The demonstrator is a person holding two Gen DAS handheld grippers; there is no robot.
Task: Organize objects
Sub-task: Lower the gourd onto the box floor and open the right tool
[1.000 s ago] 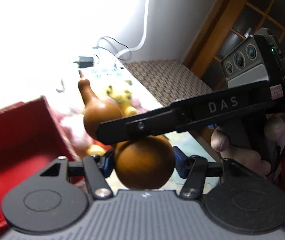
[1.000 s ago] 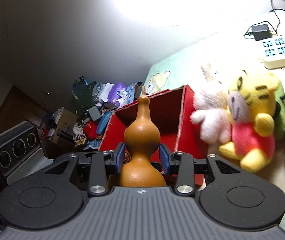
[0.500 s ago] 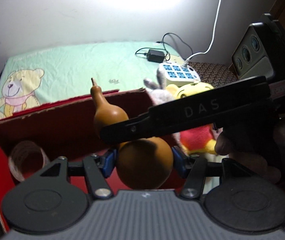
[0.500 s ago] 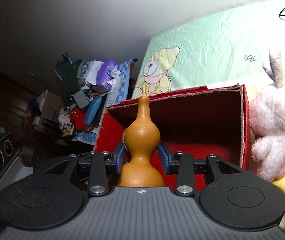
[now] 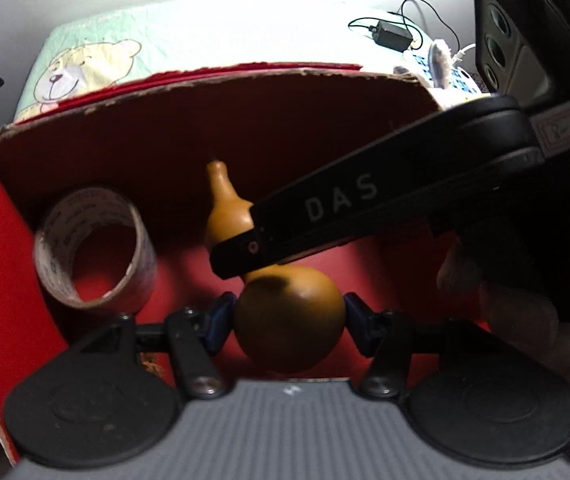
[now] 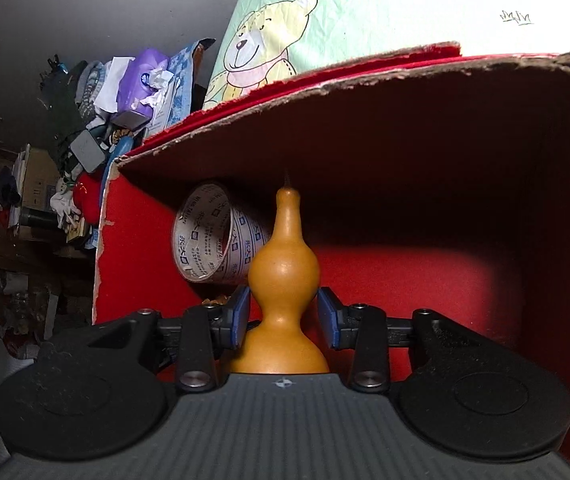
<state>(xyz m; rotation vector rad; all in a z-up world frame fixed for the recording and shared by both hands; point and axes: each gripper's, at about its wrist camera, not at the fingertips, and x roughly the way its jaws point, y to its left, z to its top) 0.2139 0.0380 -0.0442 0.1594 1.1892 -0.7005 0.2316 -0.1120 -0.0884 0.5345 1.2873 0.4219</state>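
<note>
Left wrist view: the left gripper (image 5: 287,318) clamps the lower bulb of the gourd (image 5: 289,320) inside the red box (image 5: 1,216), right of the tape roll (image 5: 93,248).

Right wrist view: the right gripper (image 6: 284,316) flanks the gourd's waist; contact cannot be confirmed. Recommended: lower to the floor, release one gripper first.
</note>
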